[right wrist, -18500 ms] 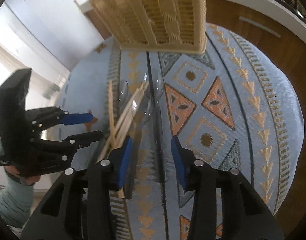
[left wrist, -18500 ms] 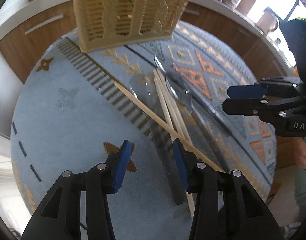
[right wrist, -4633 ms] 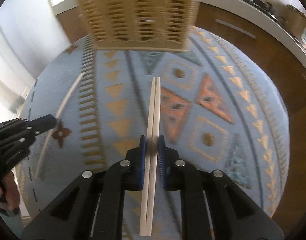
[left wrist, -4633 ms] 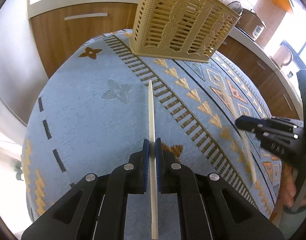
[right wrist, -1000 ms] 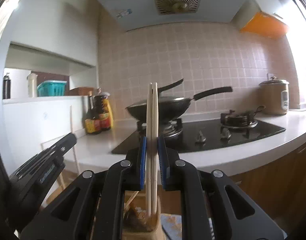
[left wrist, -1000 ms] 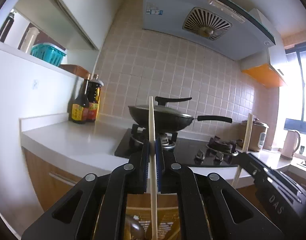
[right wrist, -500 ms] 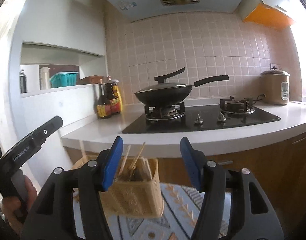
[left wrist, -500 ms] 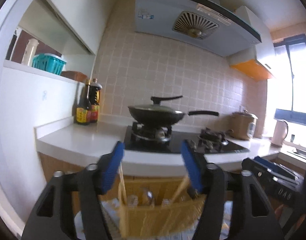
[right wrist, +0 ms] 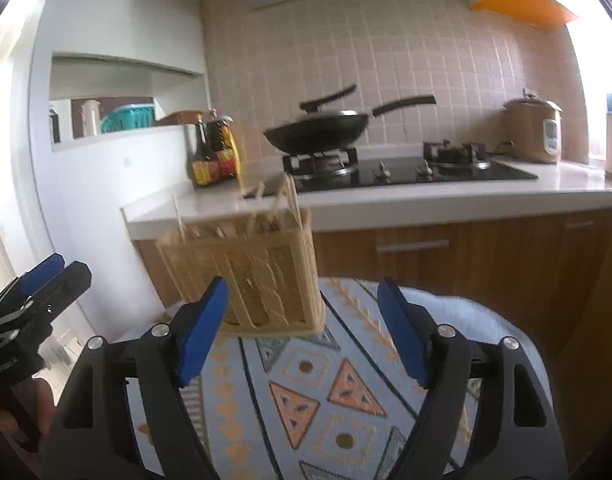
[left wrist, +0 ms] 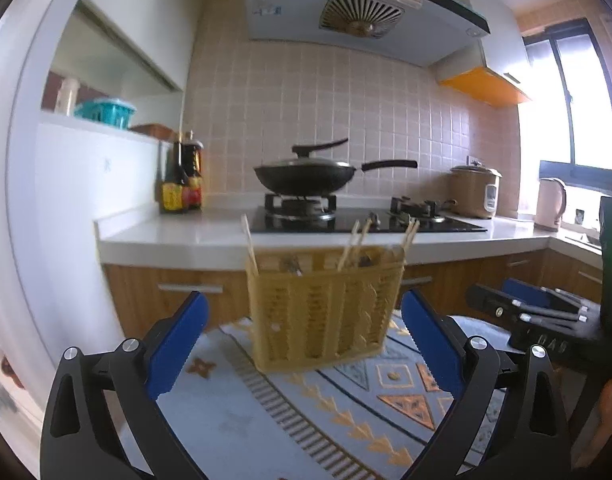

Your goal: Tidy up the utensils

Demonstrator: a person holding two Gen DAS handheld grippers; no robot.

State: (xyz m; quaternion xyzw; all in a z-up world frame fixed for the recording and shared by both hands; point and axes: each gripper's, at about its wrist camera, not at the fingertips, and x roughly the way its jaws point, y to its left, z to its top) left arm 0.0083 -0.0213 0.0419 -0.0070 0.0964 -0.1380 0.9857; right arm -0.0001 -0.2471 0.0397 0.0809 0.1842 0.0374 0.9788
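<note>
1. While spreading wider, with nothing between the blue pads, left gripper (left wrist: 304,338) faces the woven basket (left wrist: 321,312) on the patterned tablecloth (left wrist: 290,420).
2. Likewise opening and empty: right gripper (right wrist: 302,328), jaws well apart, just in front of the same basket (right wrist: 246,280).
3. Standing in the basket, tilted, tips above the rim: wooden chopsticks (left wrist: 355,244), one (left wrist: 250,246) at the left end; darker utensils (left wrist: 292,266) among them, too blurred to name.
4. Seen in the right wrist view, chopsticks (right wrist: 290,198) leaning in a loose cluster.
5. Behind, on the white counter (left wrist: 178,236): lidded wok (left wrist: 306,176) on the stove, sauce bottles (left wrist: 182,184), rice cooker (left wrist: 474,192).
</note>
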